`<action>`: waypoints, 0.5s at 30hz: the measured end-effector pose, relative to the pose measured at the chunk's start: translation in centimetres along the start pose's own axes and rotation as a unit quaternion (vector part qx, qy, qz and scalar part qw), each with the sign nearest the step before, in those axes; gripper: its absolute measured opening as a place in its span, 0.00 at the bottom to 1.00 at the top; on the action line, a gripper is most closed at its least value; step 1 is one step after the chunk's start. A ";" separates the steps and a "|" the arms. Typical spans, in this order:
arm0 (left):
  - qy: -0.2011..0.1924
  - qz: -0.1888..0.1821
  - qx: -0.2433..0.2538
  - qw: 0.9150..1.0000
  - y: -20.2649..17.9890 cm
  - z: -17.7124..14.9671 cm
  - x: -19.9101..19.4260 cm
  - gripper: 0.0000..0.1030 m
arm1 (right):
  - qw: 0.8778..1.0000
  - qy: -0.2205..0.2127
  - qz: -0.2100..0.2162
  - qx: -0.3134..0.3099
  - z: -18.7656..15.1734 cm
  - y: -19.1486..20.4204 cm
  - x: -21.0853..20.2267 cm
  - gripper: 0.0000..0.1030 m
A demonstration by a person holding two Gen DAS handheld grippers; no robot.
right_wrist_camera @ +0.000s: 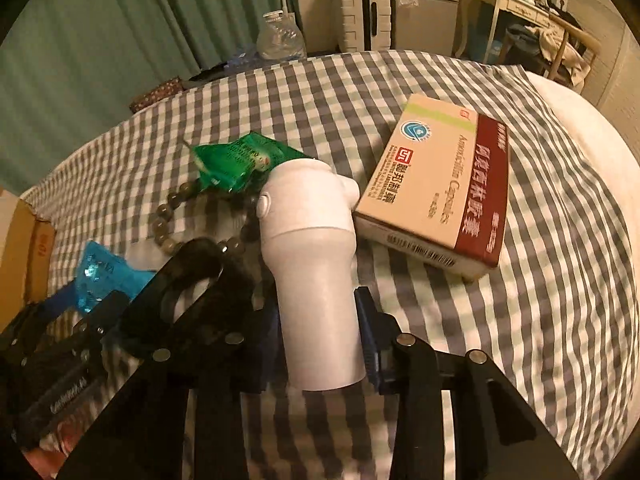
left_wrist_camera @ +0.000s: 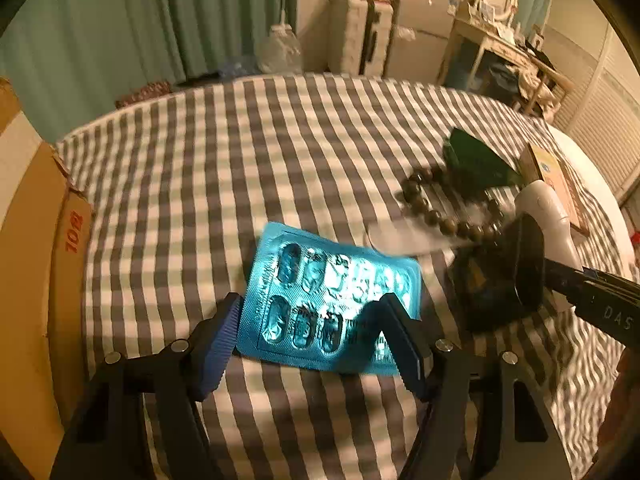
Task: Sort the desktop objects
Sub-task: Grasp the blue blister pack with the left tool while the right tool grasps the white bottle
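A blue blister pack of pills point(left_wrist_camera: 332, 300) lies on the checked cloth point(left_wrist_camera: 240, 160). My left gripper point(left_wrist_camera: 316, 320) is open, its blue fingers on either side of the pack's near end. My right gripper point(right_wrist_camera: 320, 332) is shut on a white handheld device point(right_wrist_camera: 316, 264), seen at the right of the left wrist view point(left_wrist_camera: 548, 216). A string of dark beads point(right_wrist_camera: 172, 216) lies just beyond it, next to a green sachet point(right_wrist_camera: 240, 164). A medicine box point(right_wrist_camera: 440, 184) lies to the right. The blister pack also shows at the left of the right wrist view point(right_wrist_camera: 100, 276).
A cardboard box point(left_wrist_camera: 36, 260) stands at the table's left edge. Behind the table are green curtains, a clear plastic bottle point(right_wrist_camera: 280, 36), a white suitcase point(right_wrist_camera: 364, 8) and a cluttered desk point(right_wrist_camera: 532, 4). The white table edge point(right_wrist_camera: 592, 128) shows bare at the right.
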State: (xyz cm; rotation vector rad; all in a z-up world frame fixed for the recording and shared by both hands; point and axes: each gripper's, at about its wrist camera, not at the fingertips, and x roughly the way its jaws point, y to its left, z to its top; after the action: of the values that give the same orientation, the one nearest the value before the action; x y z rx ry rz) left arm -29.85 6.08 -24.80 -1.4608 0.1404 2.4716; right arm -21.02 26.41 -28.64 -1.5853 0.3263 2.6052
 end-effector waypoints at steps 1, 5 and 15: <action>0.010 -0.004 -0.001 1.000 0.2 -0.1 0.0 0.76 | 1.000 0.000 0.005 0.007 -0.3 -0.2 -0.5 0.33; 0.042 0.003 0.014 0.999 -0.9 -1.0 0.7 0.94 | 1.000 0.000 0.014 0.014 -1.4 -0.5 -1.6 0.32; 0.026 0.028 0.051 0.998 -3.1 -0.9 1.9 1.00 | 0.999 0.001 0.030 0.022 -1.4 -0.6 -0.6 0.32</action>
State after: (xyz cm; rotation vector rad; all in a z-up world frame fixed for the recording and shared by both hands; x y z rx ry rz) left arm -29.10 9.19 -26.74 -1.4983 0.3168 2.4315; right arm -19.45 26.70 -28.80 -1.5881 0.4344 2.6219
